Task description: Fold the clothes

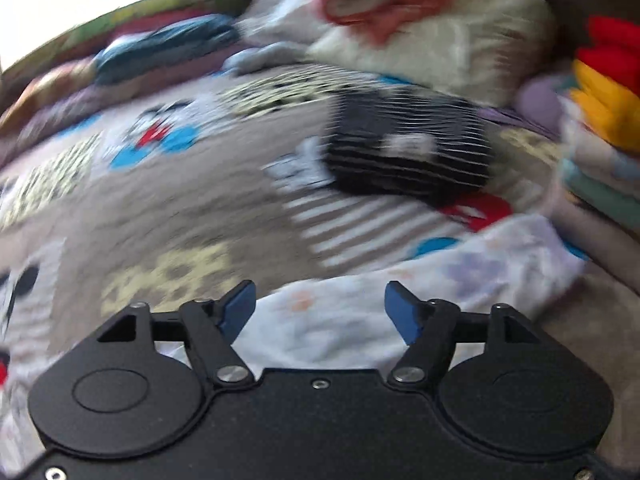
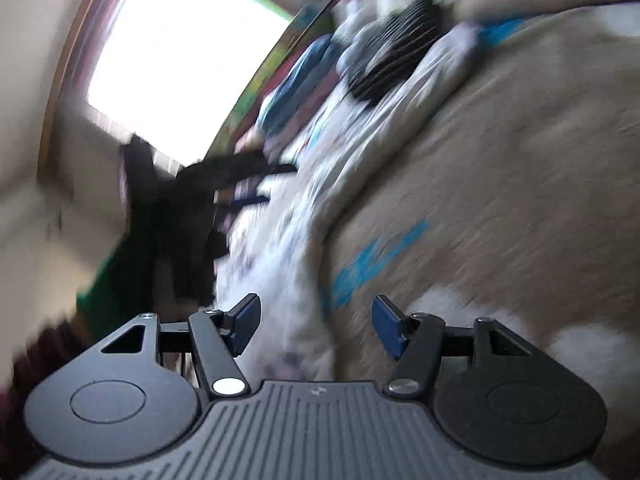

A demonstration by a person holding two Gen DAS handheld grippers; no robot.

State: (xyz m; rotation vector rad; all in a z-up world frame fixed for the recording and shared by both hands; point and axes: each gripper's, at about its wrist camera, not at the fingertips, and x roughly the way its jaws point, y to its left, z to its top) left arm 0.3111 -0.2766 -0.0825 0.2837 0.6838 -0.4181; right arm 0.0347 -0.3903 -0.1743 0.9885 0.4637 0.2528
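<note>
Though both views are smeared by blur, the left claw (image 1: 320, 308) shows its blue fingers (image 1: 240, 306) spread apart and gripping nothing, poised over a pale, faintly printed garment (image 1: 400, 292) that lies on the bed cover (image 1: 160, 208) and runs from the claw out toward two o'clock. Beyond it, near one o'clock, a dark striped garment (image 1: 408, 148) rests on the same patterned cover, and a stack of folded clothes (image 1: 604, 128) in red, yellow and green sits at the three o'clock edge. A cream bundle (image 1: 452, 52) with pink cloth on top lies at twelve o'clock. The right claw (image 2: 316, 322) is likewise apart and empty, over the pale garment (image 2: 304, 280), which stretches toward twelve o'clock; the left claw's dark body (image 2: 224, 184) appears at eleven o'clock, below a bright window (image 2: 180, 52).
</note>
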